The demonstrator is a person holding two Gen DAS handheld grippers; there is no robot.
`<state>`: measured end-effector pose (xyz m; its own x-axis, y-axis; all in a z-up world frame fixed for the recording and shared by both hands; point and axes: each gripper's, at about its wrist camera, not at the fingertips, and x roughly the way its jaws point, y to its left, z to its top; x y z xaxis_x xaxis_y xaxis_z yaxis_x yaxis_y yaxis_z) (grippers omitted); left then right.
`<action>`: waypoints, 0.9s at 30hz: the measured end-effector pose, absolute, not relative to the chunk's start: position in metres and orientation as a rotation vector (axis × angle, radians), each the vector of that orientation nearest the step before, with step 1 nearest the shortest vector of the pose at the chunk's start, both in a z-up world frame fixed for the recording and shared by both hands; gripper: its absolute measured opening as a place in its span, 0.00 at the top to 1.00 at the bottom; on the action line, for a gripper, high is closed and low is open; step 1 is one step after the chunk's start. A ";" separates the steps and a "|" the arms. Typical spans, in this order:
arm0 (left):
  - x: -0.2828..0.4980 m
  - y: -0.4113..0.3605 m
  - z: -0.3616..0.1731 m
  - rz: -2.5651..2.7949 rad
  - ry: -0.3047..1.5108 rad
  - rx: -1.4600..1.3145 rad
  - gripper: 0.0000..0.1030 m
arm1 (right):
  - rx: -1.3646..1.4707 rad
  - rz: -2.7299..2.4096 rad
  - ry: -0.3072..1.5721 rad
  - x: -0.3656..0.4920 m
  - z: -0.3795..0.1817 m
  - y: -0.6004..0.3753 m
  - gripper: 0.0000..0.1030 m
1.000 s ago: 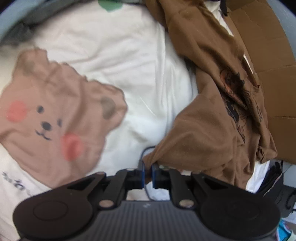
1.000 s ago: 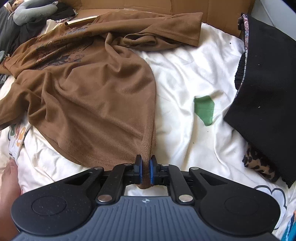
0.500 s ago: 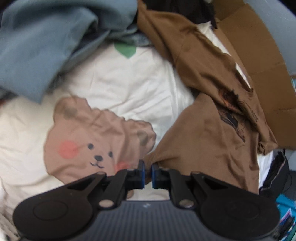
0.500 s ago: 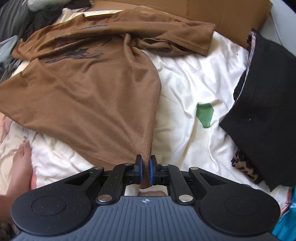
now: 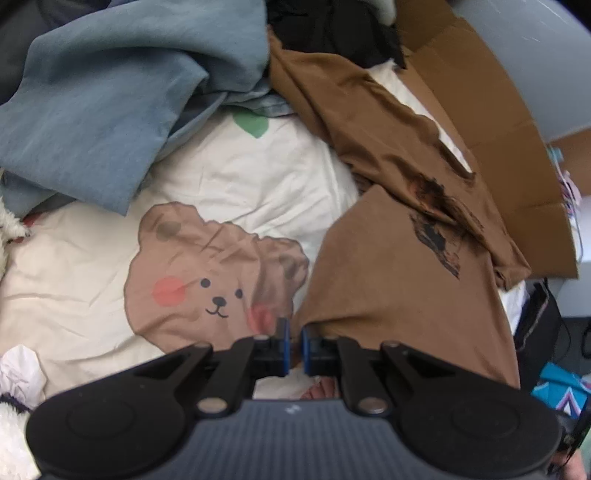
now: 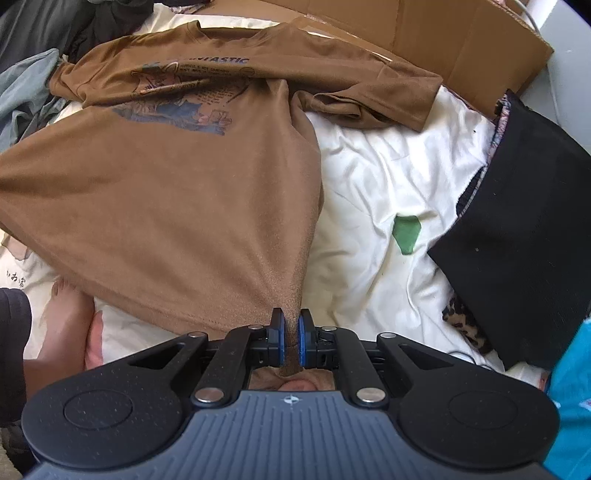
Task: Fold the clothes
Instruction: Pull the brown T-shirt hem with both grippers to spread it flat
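- Brown T-shirt [image 6: 177, 206] lies spread on a white sheet [image 6: 369, 192], hem corners lifted near the cameras; far sleeve rumpled against cardboard [image 6: 424, 33].
- Right gripper [image 6: 291, 339] pinches one hem corner; left gripper [image 5: 293, 345], nearly closed, pinches the other.
- Chest print reads "…NTASTIC"; smaller lines illegible.
- Bear print [image 5: 214, 280] marks the sheet; black garment [image 6: 517, 251] at right is cut off.

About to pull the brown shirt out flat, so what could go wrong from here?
1. Each claw, left and right, pinches only a small bit of the brown shirt's edge; a hard pull may slip it free.
2. The far sleeve lies bunched and may stay creased.
3. The blue garment lies close and could get dragged along.
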<state>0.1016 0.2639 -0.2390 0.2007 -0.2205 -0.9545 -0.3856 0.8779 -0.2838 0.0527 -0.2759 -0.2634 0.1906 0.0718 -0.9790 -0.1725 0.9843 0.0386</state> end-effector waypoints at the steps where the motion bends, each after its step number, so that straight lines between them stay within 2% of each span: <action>1: 0.098 0.264 -0.236 0.116 1.381 -0.529 0.94 | -0.089 0.166 1.368 0.049 -0.260 -0.274 0.94; 17: 0.050 0.278 -0.191 0.055 1.340 -0.512 0.94 | -0.094 0.014 1.353 0.003 -0.209 -0.255 0.94; 27: 0.036 0.274 -0.180 0.120 1.346 -0.453 0.94 | -0.031 0.045 1.364 -0.019 -0.225 -0.262 0.94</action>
